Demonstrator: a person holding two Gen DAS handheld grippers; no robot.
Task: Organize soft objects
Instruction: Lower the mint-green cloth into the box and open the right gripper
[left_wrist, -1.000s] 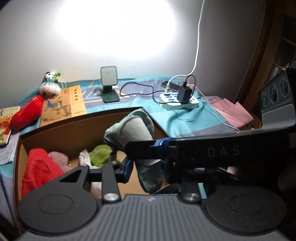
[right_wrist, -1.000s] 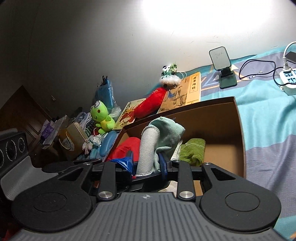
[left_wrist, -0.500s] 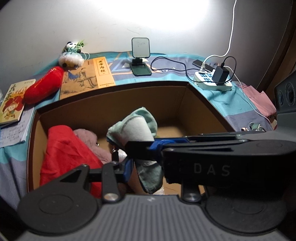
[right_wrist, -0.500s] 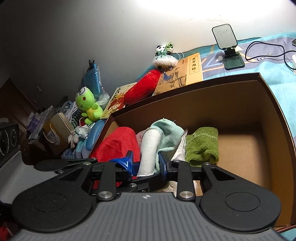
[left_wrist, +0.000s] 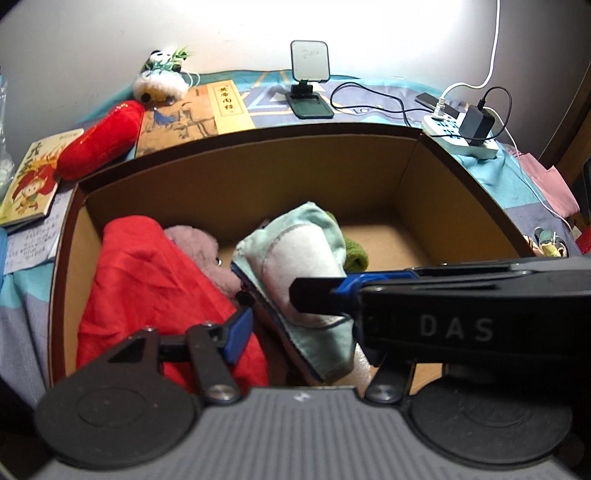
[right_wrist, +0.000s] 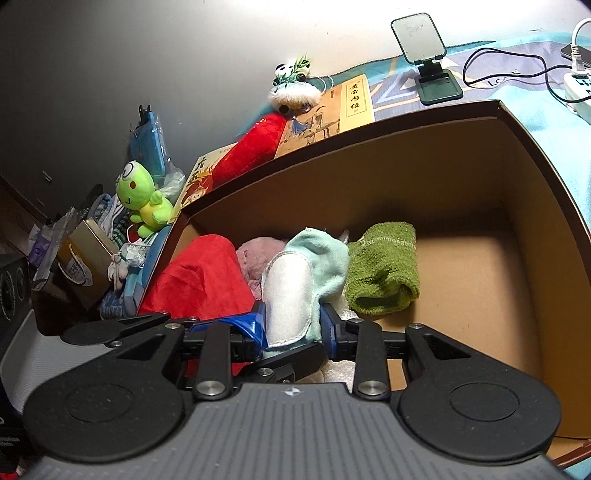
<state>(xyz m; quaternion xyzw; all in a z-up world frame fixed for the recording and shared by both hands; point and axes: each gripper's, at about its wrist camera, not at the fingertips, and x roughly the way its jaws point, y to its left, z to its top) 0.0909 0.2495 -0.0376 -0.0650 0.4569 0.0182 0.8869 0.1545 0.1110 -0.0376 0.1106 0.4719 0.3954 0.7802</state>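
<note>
Both grippers pinch one rolled towel (right_wrist: 295, 284), its long axis upright between their fingers, with the box (right_wrist: 480, 288) floor directly below.

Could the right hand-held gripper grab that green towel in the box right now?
Probably not yet. The right hand-held gripper is shut on the rolled pale towel, so it is occupied. The green towel lies uncovered just beside it in the cardboard box, so the way looks free once it lets go.

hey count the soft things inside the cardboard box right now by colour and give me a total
Red: 1, the red cloth
Pink: 1, the pink plush
Light teal: 1, the rolled towel, held by both grippers
Green: 1, the green towel
Total: 4 in the cardboard box
</note>
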